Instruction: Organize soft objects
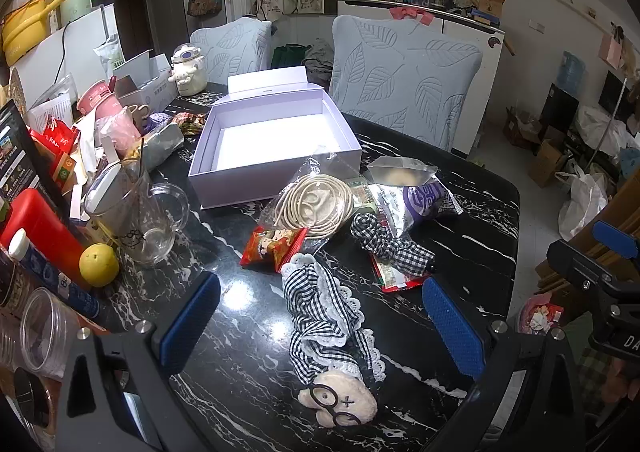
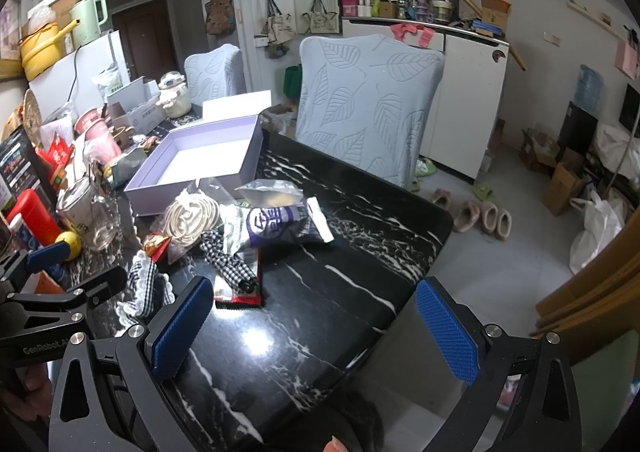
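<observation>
A plush doll in a checked dress with lace trim lies on the black marble table, head with glasses toward me, between the open fingers of my left gripper. A black-white checked scrunchie lies beyond it, also in the right wrist view. An open, empty lilac box stands farther back. My right gripper is open and empty above the table's near right part. The doll's dress shows at its left.
A bagged coil of cream cord, a purple snack bag, red snack packets, a glass jug and a lemon crowd the table's left and middle. Two covered chairs stand behind. Slippers lie on the floor.
</observation>
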The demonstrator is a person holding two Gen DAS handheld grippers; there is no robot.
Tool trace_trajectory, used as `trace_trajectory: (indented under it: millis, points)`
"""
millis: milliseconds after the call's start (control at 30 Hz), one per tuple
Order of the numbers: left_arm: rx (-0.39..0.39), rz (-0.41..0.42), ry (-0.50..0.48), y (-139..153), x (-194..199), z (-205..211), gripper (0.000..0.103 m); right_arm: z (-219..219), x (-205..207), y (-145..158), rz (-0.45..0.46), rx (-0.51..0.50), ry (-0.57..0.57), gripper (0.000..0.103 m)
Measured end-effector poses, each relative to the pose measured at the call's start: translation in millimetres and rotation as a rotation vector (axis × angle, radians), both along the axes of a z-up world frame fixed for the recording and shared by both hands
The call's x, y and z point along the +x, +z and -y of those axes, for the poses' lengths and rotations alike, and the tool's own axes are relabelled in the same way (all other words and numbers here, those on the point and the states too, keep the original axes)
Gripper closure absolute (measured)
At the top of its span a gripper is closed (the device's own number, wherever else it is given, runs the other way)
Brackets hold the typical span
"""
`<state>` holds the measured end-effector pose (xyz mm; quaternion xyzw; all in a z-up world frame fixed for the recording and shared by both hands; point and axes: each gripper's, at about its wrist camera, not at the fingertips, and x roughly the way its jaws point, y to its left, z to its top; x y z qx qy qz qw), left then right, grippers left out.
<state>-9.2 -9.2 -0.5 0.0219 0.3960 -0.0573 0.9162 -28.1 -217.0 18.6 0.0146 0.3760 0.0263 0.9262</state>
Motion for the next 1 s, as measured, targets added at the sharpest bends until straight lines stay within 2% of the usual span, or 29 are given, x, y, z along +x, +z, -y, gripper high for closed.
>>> trace_trajectory:
  millis: [300, 733, 1000]
  points:
    - [0.012, 0.005, 0.010, -1, 0, 2, 0.000, 6, 0, -3, 0.000, 0.008, 0.014, 0.000]
    - [-0.001, 0.012, -0.007, -9, 4, 13, 0.000, 13, 14, -25, -0.022, 0.062, 0.075, 0.000]
    - [-0.045, -0.033, 0.026, -24, 4, 17, 0.000, 10, 25, -43, -0.043, 0.076, 0.153, 0.000]
